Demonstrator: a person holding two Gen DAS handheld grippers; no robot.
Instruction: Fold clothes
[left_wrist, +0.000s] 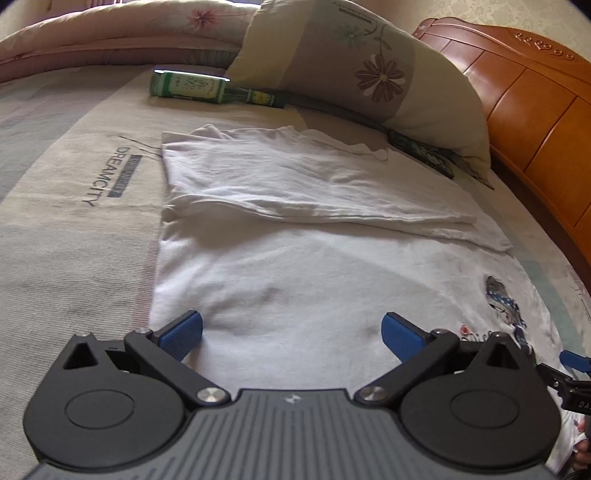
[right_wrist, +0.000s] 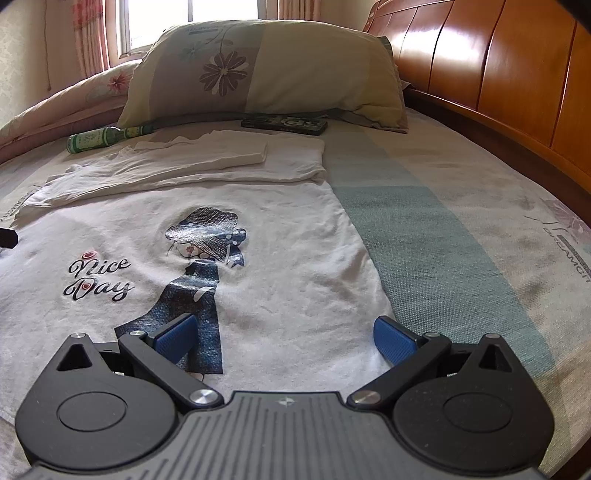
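At the bottom of each view, one claw is seen spread wide and empty: the left claw (left_wrist: 291, 334) and the right claw (right_wrist: 286, 338), both over one white printed T-shirt (right_wrist: 280, 236) laid flat on the bed (right_wrist: 443, 236). Bare sheet is left at frame right. Beyond, one green bottle (right_wrist: 107, 137), one dark flat case (right_wrist: 284, 124) and one pillow (right_wrist: 266, 70) are found before the wooden headboard (right_wrist: 498, 66).

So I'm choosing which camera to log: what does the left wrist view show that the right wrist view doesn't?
Left wrist only: its own open left hand-held gripper, and the right one's tip at the frame edge. Right wrist only: the window, curtains, the "Nice Day" lettering in full, and its own open right hand-held gripper. Both: white T-shirt, green bottle, pillow, headboard.
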